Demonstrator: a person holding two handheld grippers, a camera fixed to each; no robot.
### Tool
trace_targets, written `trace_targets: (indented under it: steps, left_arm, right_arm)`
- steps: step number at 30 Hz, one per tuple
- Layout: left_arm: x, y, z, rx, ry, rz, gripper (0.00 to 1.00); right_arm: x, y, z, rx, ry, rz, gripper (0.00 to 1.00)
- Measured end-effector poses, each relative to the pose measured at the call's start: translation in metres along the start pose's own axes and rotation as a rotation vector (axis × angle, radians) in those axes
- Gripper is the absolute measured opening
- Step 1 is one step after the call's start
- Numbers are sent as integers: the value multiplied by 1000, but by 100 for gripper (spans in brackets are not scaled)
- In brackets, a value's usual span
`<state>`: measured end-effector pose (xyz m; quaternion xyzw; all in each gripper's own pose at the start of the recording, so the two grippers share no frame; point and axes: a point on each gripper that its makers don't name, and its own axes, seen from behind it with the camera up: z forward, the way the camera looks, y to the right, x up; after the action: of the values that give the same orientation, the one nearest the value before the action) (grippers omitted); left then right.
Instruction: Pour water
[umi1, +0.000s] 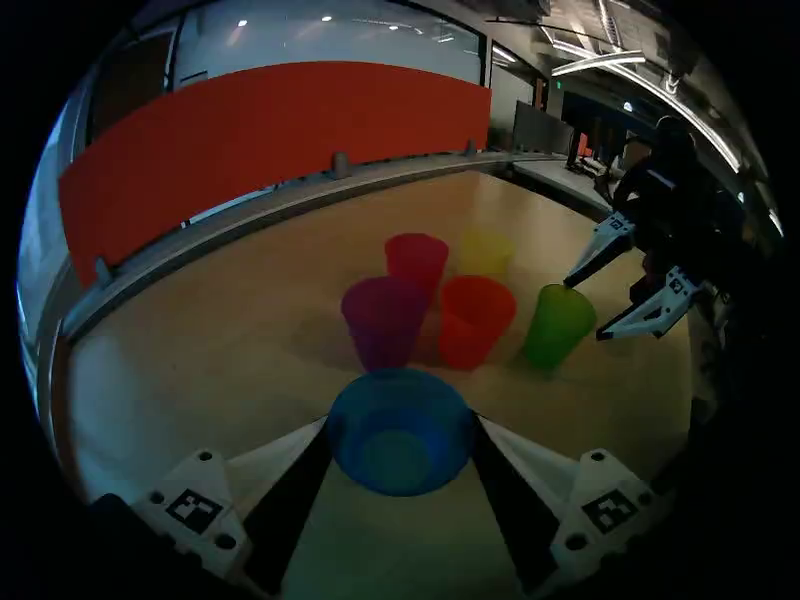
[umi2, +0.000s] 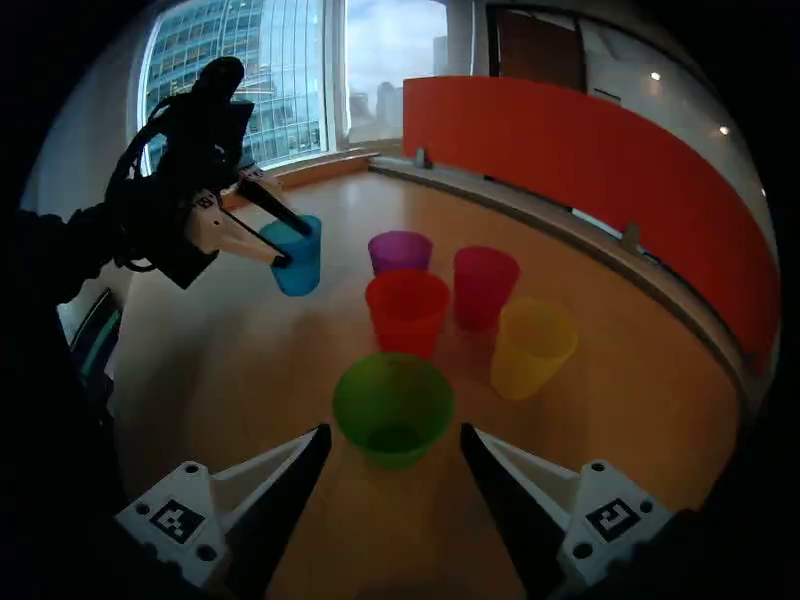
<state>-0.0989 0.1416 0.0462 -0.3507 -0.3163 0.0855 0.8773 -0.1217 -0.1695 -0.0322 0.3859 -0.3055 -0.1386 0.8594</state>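
The left gripper (umi1: 400, 422) grips the blue cup (umi1: 400, 455) just short of the other cups on the table (umi1: 230, 340). The right gripper (umi2: 393, 430) is spread, its fingers flanking the green cup (umi2: 393, 395) without pressing. The pour looks not yet begun; next, blue must be carried over a cup and tipped.

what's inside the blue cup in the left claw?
Looking into the blue cup, gripped by the left claw, its blue bottom shows and no object. Whether it holds water can't be told: the tint hides any surface.

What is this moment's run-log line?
left gripper: shut on blue cup | right gripper: open at green cup | four more cups upright on table
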Motion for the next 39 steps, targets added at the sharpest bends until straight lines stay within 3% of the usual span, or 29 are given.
trace_targets:
  steps: [23, 25, 39]
  left_arm:
    - [3, 3, -15, 0, 22, -10, 89]
    - [3, 3, -16, 1, 24, -9, 89]
    - [9, 9, -23, -4, 54, -2, 90]
  right_arm:
    - [2, -2, 36, -6, -1, -16, 97]
    - [2, 0, 37, -12, 1, -17, 91]
    - [18, 4, 23, -47, 59, -19, 91]
